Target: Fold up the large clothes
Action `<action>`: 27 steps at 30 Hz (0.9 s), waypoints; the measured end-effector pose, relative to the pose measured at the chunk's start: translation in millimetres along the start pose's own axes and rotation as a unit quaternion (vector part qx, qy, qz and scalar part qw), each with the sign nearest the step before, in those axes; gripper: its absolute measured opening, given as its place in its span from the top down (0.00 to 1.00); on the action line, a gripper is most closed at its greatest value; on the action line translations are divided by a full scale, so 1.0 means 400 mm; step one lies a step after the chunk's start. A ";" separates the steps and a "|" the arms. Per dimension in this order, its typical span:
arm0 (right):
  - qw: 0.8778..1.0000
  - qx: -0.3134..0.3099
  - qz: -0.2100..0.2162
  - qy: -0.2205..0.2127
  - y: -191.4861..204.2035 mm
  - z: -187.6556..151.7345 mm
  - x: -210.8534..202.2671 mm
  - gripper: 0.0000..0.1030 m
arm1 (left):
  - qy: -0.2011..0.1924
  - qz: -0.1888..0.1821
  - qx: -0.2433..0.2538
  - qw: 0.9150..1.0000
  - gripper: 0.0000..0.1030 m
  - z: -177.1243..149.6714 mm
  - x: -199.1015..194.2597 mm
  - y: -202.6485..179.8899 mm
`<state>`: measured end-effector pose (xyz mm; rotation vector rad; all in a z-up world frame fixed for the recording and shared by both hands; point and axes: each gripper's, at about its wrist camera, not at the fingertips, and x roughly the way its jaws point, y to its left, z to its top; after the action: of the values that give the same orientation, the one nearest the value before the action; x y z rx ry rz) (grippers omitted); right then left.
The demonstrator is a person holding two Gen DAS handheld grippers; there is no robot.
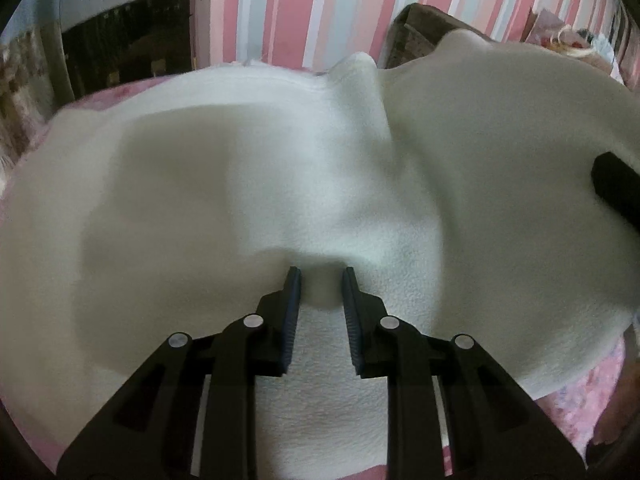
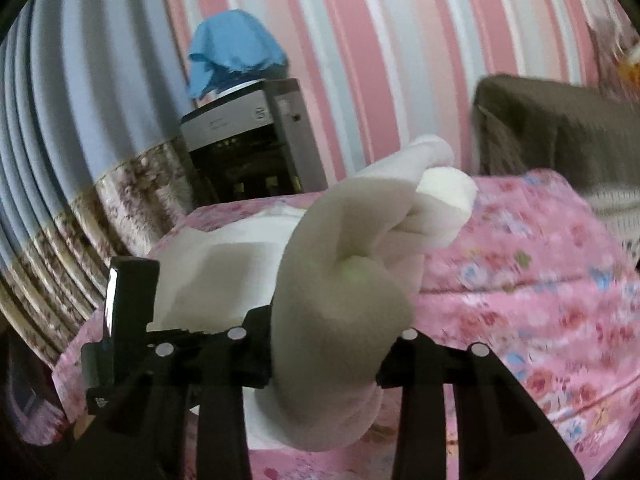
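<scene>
A large white fleece garment (image 1: 280, 184) lies spread over the pink floral bed. My left gripper (image 1: 320, 276) hovers right above its near part, fingers a little apart with fabric seen between them, not clamped. The black body of the right gripper (image 1: 616, 196) enters at the right edge over the cloth. In the right wrist view, my right gripper (image 2: 340, 320) is shut on a thick bunched fold of the white garment (image 2: 344, 280), lifted off the bed; its fingertips are hidden by the cloth. The left gripper's body (image 2: 128, 304) shows at the left.
A pink floral bedcover (image 2: 540, 280) covers the bed. A pink striped wall (image 1: 320, 8) stands behind. A grey machine (image 2: 248, 128) with a blue cloth (image 2: 236, 52) on top stands beyond the bed. A dark brown cushion (image 2: 560, 128) sits at the right.
</scene>
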<state>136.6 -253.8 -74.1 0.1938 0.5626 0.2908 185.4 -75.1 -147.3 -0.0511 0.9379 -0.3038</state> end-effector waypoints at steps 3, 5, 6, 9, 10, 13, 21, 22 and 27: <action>1.000 -0.017 -0.002 -0.008 0.050 0.019 -0.001 0.67 | 0.006 -0.001 0.016 1.000 0.88 0.003 -0.034 0.021; 0.999 -0.029 -0.003 -0.013 0.086 0.028 -0.004 0.68 | -0.006 0.006 0.025 1.000 0.87 0.000 -0.090 0.054; 0.999 -0.036 -0.002 -0.015 0.110 0.031 -0.005 0.68 | -0.019 0.018 0.029 0.999 0.87 -0.002 -0.131 0.084; 0.998 -0.057 0.010 -0.018 0.187 0.041 -0.002 0.70 | -0.046 0.063 0.036 0.996 0.87 -0.001 -0.209 0.165; 0.998 -0.065 0.018 -0.017 0.224 0.046 0.002 0.71 | -0.056 0.083 0.035 0.994 0.87 -0.001 -0.234 0.206; 0.995 -0.093 0.031 -0.010 0.316 0.053 0.024 0.72 | -0.057 0.129 0.027 0.990 0.87 -0.001 -0.277 0.322; 0.972 -0.200 0.086 0.088 0.599 -0.041 0.192 0.74 | -0.061 0.182 0.003 0.981 0.51 -0.027 -0.392 0.528; 0.967 -0.214 0.081 0.109 0.616 -0.073 0.227 0.74 | -0.065 0.186 0.001 0.980 0.43 -0.037 -0.397 0.544; 0.954 -0.256 0.054 0.146 0.640 -0.183 0.300 0.70 | -0.049 0.165 -0.010 0.985 0.31 -0.070 -0.372 0.574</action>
<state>137.5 33.1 -127.8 -0.3277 0.7493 0.5674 134.7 188.3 -87.1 0.0709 0.8359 0.0147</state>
